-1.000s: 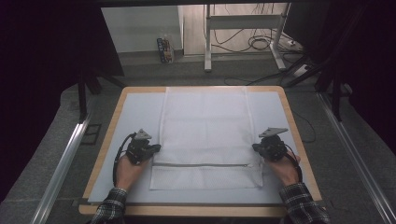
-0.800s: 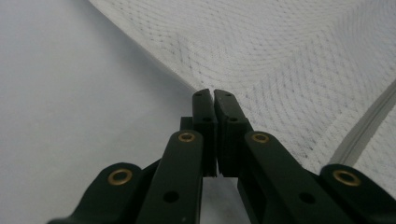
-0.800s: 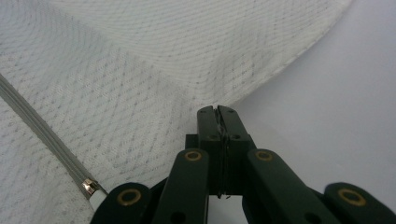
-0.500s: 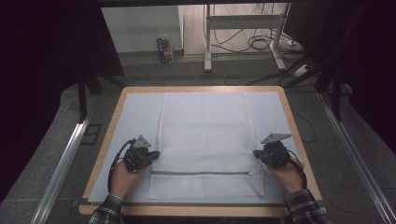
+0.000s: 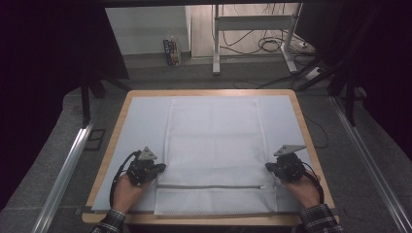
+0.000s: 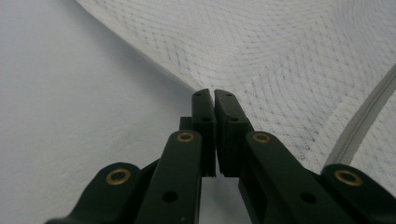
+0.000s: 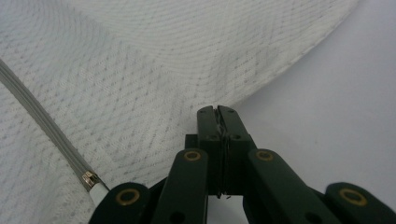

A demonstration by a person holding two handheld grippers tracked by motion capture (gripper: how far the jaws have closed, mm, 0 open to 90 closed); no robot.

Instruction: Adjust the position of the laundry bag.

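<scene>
White mesh bag (image 5: 214, 145) is clamped at both near edges by left tool (image 5: 156, 169) and right tool (image 5: 270, 167); pull evenly, keeping it taut.

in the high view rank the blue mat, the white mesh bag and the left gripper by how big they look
1. blue mat
2. white mesh bag
3. left gripper, far smaller than both.
</scene>
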